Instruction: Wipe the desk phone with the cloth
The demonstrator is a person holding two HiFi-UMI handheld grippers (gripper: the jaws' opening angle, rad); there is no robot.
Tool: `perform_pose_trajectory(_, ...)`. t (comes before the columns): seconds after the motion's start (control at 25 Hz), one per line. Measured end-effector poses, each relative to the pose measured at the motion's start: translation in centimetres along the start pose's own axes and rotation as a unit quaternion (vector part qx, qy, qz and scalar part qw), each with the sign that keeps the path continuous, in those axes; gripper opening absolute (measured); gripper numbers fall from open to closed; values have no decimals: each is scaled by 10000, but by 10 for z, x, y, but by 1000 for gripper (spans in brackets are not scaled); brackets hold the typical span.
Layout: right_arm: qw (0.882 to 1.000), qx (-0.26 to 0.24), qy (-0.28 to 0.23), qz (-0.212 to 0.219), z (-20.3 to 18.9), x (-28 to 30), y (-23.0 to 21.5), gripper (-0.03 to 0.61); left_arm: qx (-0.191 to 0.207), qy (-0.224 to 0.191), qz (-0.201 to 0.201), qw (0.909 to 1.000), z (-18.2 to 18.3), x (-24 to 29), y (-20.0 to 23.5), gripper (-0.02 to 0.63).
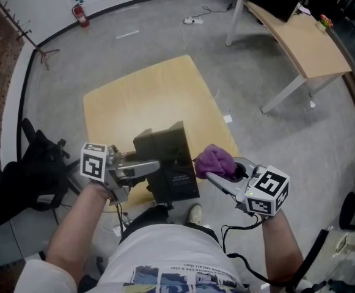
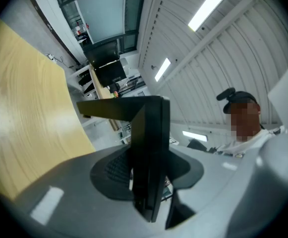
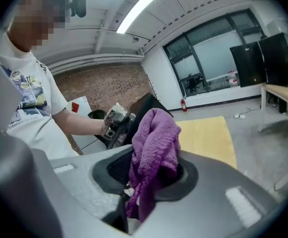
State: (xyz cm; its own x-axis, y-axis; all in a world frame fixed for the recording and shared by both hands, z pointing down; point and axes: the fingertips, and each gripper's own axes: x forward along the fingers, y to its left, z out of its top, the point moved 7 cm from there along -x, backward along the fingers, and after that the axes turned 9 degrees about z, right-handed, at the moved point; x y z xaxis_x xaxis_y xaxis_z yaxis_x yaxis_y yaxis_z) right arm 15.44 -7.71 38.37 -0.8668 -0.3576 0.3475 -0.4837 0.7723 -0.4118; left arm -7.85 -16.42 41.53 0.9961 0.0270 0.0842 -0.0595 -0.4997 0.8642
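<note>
Two grippers meet over the near edge of the pale wooden table (image 1: 146,96). The black desk phone (image 1: 168,160) sits there, clamped edge-on in the left gripper (image 1: 154,165). The purple cloth (image 1: 217,160) hangs bunched just beside it, pinched in the right gripper (image 1: 209,174). Wiping well probably means steadying the phone and pressing a broad fold of cloth flat across its face.

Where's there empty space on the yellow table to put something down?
The table is bare from the phone out to its far edges. The near edge is crowded: the left hand-held gripper holds the phone, the right hand-held gripper holds the cloth.
</note>
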Motion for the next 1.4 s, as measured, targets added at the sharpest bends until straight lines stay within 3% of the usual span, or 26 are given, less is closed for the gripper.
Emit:
perform_pose_trajectory(0.16,9988,-457,-52,-171,31,-4,9,106,-4,89,72,9999,-7,7,0,181)
perform_pose_trajectory(0.28,9980,-603,110,-167,27,1,18,106,-74,13,178,9998,-13,9,3,183)
perform_pose_trajectory(0.52,9983,-307,477,-158,-16,2,30,106,-221,-315,302,9988,-15,6,3,181)
perform_pose_trajectory(0.92,9964,180,749,-346,-75,-6,48,106,-133,-637,510,9966,-12,-4,-1,182)
perform_pose_trajectory(1.12,9924,29,1230,76,-101,23,73,106,-21,-701,629,9956,-11,-9,-5,181)
perform_pose_trajectory(1.4,9877,-438,1438,437,-88,55,86,106,-23,-619,712,9955,-15,-7,-7,181)
